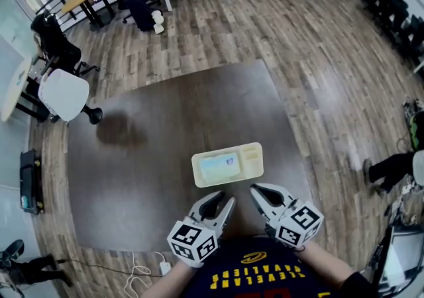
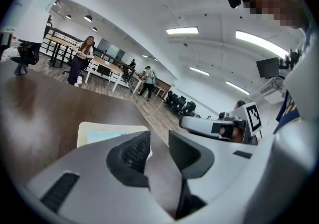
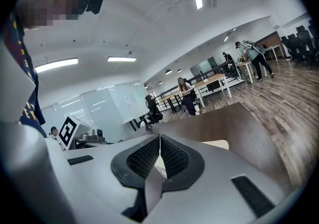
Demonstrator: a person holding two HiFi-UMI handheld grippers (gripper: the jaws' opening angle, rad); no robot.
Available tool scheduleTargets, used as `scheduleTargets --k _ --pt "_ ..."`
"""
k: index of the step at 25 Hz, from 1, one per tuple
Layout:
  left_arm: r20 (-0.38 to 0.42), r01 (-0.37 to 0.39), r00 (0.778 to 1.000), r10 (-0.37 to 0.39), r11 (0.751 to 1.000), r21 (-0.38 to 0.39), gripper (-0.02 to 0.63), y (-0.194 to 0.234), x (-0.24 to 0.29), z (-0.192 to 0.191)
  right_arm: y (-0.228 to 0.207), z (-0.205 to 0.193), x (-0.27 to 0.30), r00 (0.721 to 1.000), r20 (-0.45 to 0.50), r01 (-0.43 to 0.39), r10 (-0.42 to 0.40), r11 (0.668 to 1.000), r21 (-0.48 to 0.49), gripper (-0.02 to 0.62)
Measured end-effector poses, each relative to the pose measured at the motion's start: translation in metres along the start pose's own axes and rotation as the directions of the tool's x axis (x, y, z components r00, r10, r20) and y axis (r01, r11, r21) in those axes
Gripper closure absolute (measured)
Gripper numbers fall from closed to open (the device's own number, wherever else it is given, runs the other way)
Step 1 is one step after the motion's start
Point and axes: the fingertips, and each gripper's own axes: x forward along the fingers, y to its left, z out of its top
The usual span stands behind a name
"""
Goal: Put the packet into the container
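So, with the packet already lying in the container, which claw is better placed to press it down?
Left, marginally. The left claw points at the container's big compartment holding the packet; the right claw faces the small compartments.

White left gripper (image 1: pixel 227 201), right gripper (image 1: pixel 254 191), marker cubes (image 1: pixel 192 242), navy shirt (image 1: pixel 225 258), yellow lettering (image 1: pixel 257 273)

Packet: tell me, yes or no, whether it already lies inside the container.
Yes: the head view shows the packet lying in the larger compartment of the container.
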Motion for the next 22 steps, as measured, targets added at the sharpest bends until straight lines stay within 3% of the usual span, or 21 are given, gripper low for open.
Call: scheduleTargets --k 22 --pt "-0.017 -0.008 1.000 0.008 1.000 -0.022 0.489 0.010 0.005 -0.011 -0.001 -0.003 0.002 1.000 0.007 -0.014 0.014 1.000 -0.010 0.580"
